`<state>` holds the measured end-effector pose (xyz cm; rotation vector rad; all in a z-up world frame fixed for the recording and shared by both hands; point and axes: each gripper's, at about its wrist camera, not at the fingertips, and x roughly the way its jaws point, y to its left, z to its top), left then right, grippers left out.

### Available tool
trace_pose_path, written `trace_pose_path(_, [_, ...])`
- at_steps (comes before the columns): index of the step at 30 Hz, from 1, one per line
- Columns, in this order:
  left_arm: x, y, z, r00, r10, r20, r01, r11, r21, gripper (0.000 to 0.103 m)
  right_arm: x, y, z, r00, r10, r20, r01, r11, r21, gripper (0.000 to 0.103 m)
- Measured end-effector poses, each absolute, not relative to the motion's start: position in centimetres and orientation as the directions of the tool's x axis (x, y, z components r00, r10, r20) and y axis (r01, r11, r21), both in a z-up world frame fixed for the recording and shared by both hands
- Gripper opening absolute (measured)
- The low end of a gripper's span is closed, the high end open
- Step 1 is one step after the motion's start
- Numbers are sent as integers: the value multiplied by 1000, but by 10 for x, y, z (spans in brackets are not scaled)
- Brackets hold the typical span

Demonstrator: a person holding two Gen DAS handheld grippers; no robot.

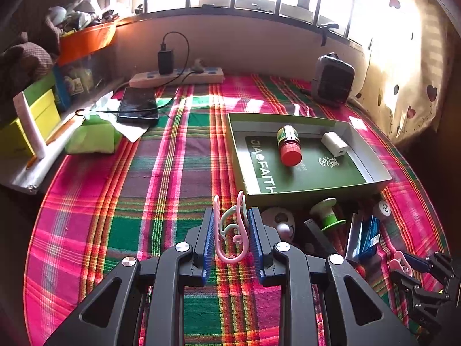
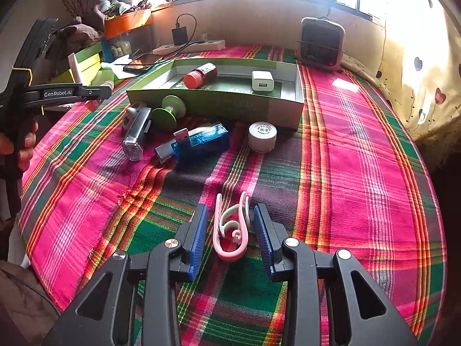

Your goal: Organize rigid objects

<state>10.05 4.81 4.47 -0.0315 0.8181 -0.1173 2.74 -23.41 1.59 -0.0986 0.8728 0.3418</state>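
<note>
Left, ribbed blue fingers (image 1: 209, 239) clamping looped pink plastic clip (image 1: 230, 230), right fingers (image 2: 198, 236) parted around another clip (image 2: 230, 227)

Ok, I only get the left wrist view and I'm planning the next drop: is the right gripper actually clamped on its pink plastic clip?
Observer: No. The right gripper is open; the pink plastic clip lies on the plaid cloth between the pads, touching neither.
Operator: And the white thing half hidden past the green cardboard box's corner?
Observer: A white round jar, upright, right of the blue translucent USB stick, before the green cardboard box.
</note>
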Motion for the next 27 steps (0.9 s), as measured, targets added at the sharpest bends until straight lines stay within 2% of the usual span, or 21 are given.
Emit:
trace_pose_path(4, [101, 46, 46, 677, -118, -727, 98, 993, -69, 22, 26, -233, 15, 600, 244, -762, -335, 941, 38, 34])
trace_pose_path(7, [101, 44, 48, 678, -117, -725, 102, 993, -65, 22, 26, -233, 16, 602, 237, -762, -333, 942, 30, 24])
trace_pose_path(18, [115, 34, 59, 678, -149, -720, 138, 988, -73, 22, 44, -241, 46, 644, 278, -713, -320, 944, 79, 24])
trace_pose_path(27, [143, 24, 65, 671, -173, -721, 165, 983, -82, 22, 87, -242, 70, 674, 254, -694, -308, 950, 49, 24])
